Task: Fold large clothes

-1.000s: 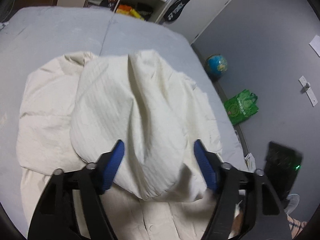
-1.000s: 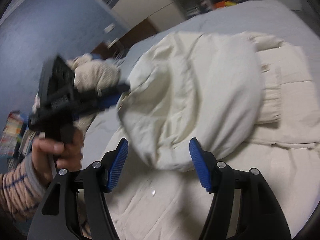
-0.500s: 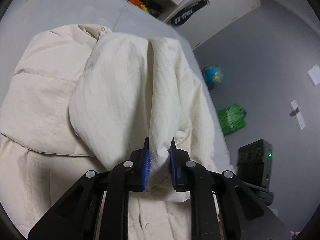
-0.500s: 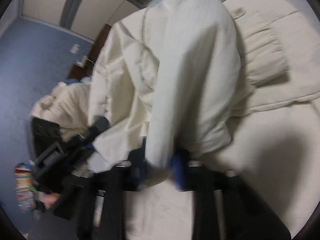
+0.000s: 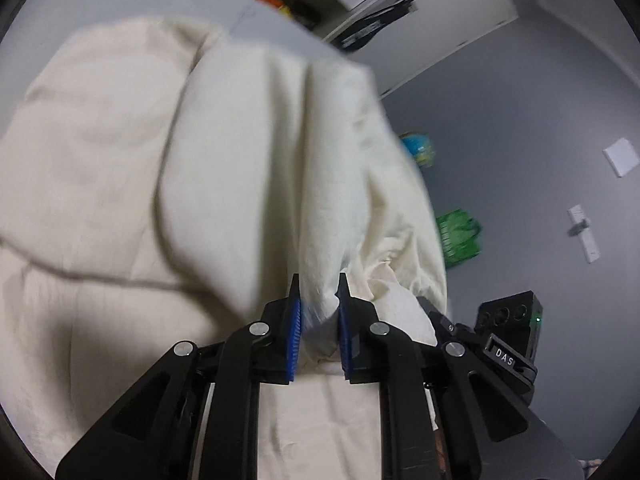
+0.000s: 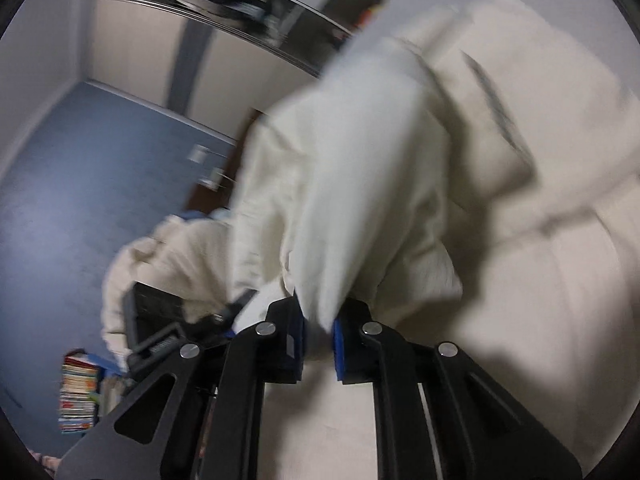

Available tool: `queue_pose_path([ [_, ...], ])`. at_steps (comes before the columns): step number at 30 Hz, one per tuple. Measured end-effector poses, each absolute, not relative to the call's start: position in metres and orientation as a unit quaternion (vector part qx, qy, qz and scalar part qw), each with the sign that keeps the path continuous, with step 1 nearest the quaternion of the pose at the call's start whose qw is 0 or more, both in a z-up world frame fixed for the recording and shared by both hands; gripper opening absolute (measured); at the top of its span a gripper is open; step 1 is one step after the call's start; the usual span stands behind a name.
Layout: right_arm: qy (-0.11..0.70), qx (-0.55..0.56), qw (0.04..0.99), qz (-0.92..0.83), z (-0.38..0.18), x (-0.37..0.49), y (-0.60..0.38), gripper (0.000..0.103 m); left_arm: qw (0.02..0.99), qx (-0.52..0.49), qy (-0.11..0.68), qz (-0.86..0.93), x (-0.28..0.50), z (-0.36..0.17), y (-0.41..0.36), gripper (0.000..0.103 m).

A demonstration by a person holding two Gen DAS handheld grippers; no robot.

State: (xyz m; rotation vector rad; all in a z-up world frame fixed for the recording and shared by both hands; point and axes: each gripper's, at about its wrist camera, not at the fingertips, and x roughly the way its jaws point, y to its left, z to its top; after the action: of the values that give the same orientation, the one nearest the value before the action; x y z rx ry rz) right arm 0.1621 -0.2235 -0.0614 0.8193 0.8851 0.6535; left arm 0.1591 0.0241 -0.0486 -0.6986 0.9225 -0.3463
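The cream garment (image 5: 240, 168) lay spread over the grey bed (image 5: 52, 32), its rounded flap rising straight ahead of both grippers and bunching down into their fingers. In the left wrist view, the left gripper (image 5: 319, 320) had its 2 blue pads (image 5: 295, 332) drawn close together, pinching a gathered tuck of that flap's near edge. In the right wrist view the right gripper (image 6: 319, 330) likewise nipped a fold of the same cloth (image 6: 360, 168); its jaws were closing the last little way, with fabric plainly between them. More of the garment lay flat beneath and beyond each gripper, and the picture was blurred.

The step in hand looked like the grasp for a fold: both corners of the near flap taken up, the fold itself not yet laid. The next move would probably call for carrying the 2 pinched points together, away from the grippers and over the flat part, keeping the edge taut between them so the flap lands square and not rumpled.

Beyond the cloth, to the left gripper's right, stood a globe (image 5: 418, 151) and a green bag (image 5: 456, 236) on the floor, with a black box (image 5: 516, 320) nearer. To the right gripper's left a stack of books (image 6: 78, 392) sat low.
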Motion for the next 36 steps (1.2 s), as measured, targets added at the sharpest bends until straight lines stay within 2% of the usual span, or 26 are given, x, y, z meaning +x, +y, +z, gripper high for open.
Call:
queue_pose_path([
  [4,0.435,0.371,0.769,0.284,-0.088,0.16,-0.223,0.008,0.829,-0.304,0.446,-0.147,0.152,-0.068,0.016,0.016],
  [13,0.455,0.318,0.787,0.269,-0.088,0.159,-0.208,0.01,0.836,-0.28,0.452,-0.136,0.156,-0.083,0.011,0.02],
  [17,0.451,0.284,0.807,0.252,-0.064,0.151,-0.201,0.015,0.836,-0.285,0.447,-0.139,0.16,-0.082,0.007,0.021],
  [26,0.344,0.16,0.894,0.238,0.021,0.139,-0.174,0.015,0.835,-0.292,0.446,-0.136,0.144,-0.088,0.022,0.021],
  [27,0.343,0.152,0.895,0.24,0.025,0.142,-0.173,0.022,0.835,-0.293,0.446,-0.136,0.144,-0.089,0.021,0.021],
  [28,0.351,0.141,0.893,0.243,0.028,0.148,-0.166,0.04,0.835,-0.293,0.446,-0.136,0.143,-0.089,0.02,0.021],
  [30,0.37,0.113,0.892,0.234,0.03,0.163,-0.153,0.056,0.834,-0.294,0.447,-0.136,0.142,-0.09,0.02,0.021],
  [35,0.42,0.087,0.876,0.22,0.005,0.198,-0.132,0.054,0.835,-0.29,0.449,-0.133,0.143,-0.087,0.018,0.021],
  [36,0.425,0.079,0.874,0.222,0.0,0.201,-0.13,0.039,0.835,-0.289,0.45,-0.132,0.143,-0.087,0.018,0.021],
])
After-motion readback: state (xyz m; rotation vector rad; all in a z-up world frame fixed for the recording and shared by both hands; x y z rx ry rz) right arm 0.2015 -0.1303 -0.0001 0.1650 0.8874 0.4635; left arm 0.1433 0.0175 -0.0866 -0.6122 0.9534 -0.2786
